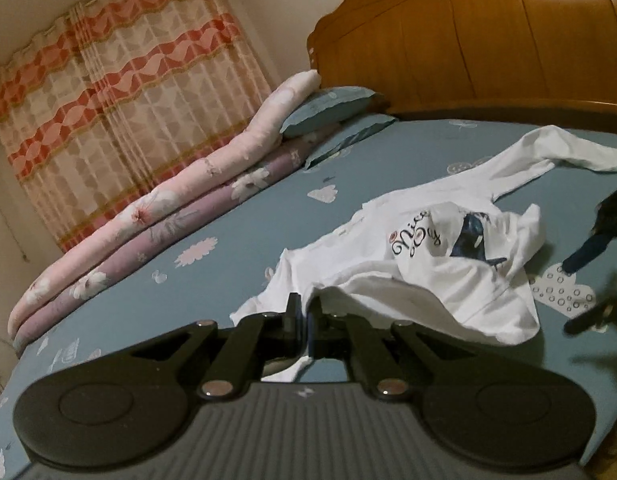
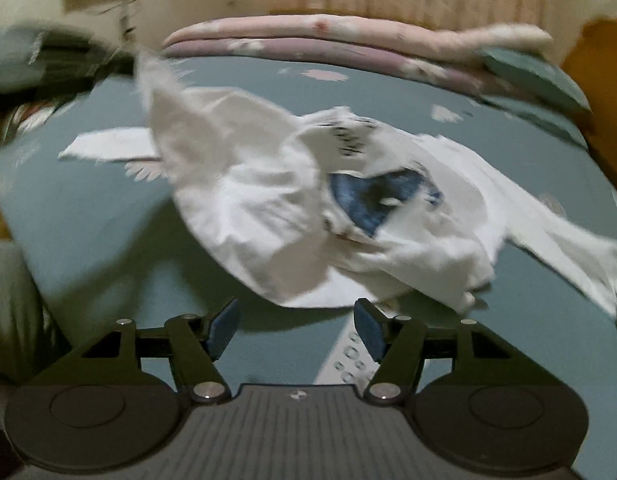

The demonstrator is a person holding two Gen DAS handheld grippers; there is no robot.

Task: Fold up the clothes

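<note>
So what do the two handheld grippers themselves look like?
Both are the same build: a grey ribbed body, black round-ended side housings, black linkage arms with silver pivot pins. The right gripper has blue pads on its fingers; the left gripper looks matching.

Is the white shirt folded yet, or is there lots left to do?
Nothing looks folded yet. The white shirt lies crumpled on the blue bedsheet. In hand: the left tool is shut on the shirt's edge, lifting it; the right tool is open and empty. All the spreading and folding remains.
</note>
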